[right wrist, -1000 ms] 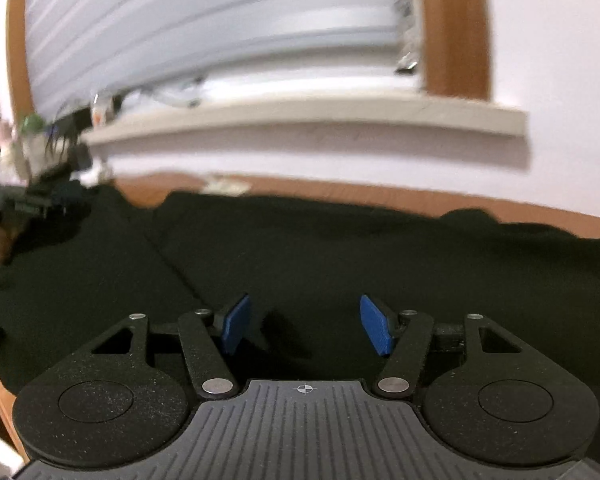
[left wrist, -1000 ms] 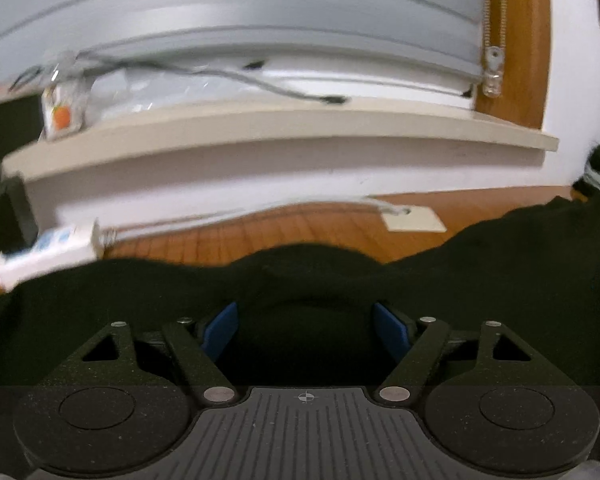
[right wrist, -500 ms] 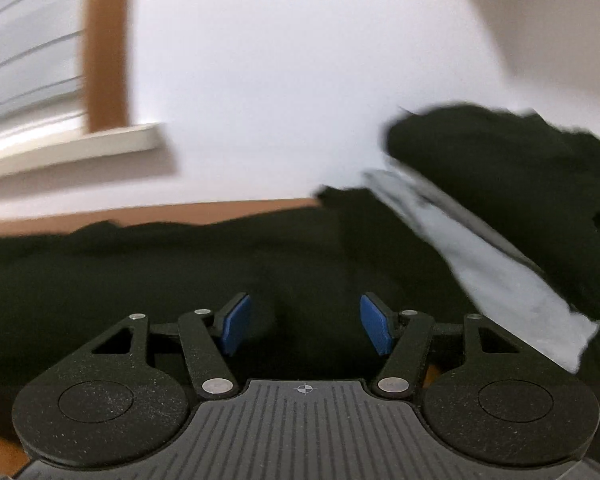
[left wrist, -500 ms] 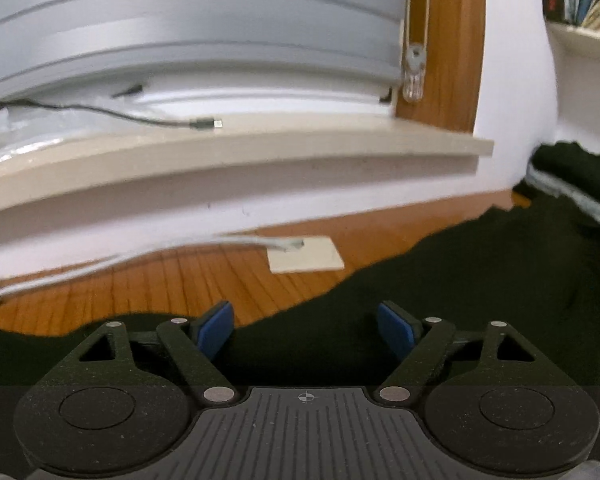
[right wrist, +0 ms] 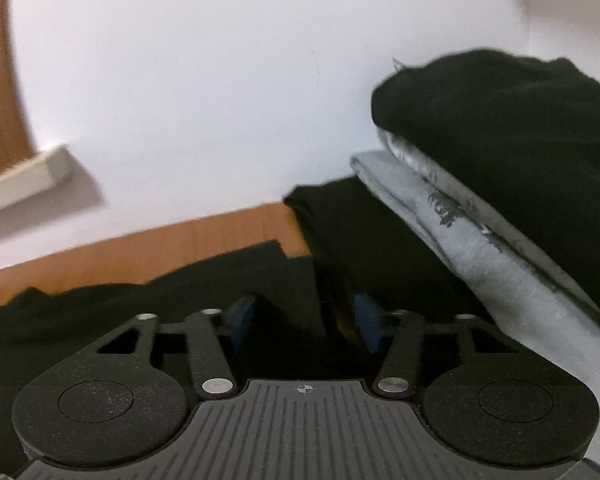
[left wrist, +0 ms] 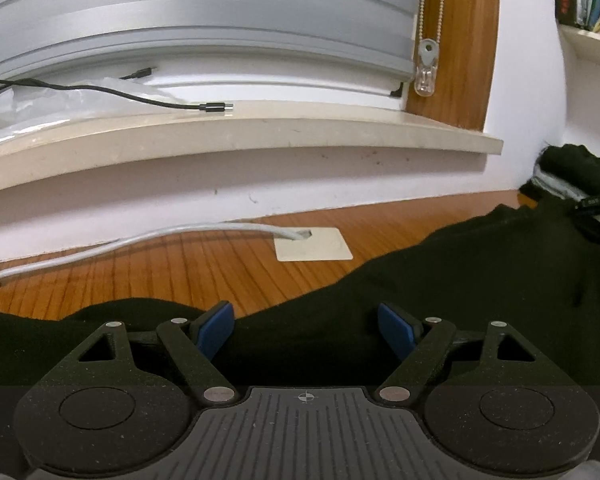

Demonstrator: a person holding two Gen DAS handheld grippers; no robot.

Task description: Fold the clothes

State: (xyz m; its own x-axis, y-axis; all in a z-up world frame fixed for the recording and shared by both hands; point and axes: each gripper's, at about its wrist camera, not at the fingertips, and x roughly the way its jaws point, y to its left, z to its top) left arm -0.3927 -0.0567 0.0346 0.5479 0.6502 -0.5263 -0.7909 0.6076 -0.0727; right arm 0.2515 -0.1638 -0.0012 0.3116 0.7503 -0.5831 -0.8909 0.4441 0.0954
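Wooden tabletop (left wrist: 228,268) bears a black garment (left wrist: 480,272) (no legible writing); left gripper (left wrist: 306,328) and right gripper (right wrist: 302,320) fingers spread, empty.

Dark, probably black garment (left wrist: 480,280) lies spread, rumpled, on the wooden tabletop (left wrist: 204,268).

The garment (left wrist: 480,280) was plain black, no print; the tabletop (left wrist: 204,272) was orange-brown wood with darker grain stripes; the left gripper (left wrist: 306,330) and right gripper (right wrist: 302,322) were both matte black with bright blue pads (left wrist: 216,328); the stack had a black piece (right wrist: 500,120) over a pale grey one (right wrist: 480,256) with dark smudgy marks; the cable (left wrist: 100,250) was light grey, the sill (left wrist: 220,136) cream, the wall (right wrist: 200,80) white.
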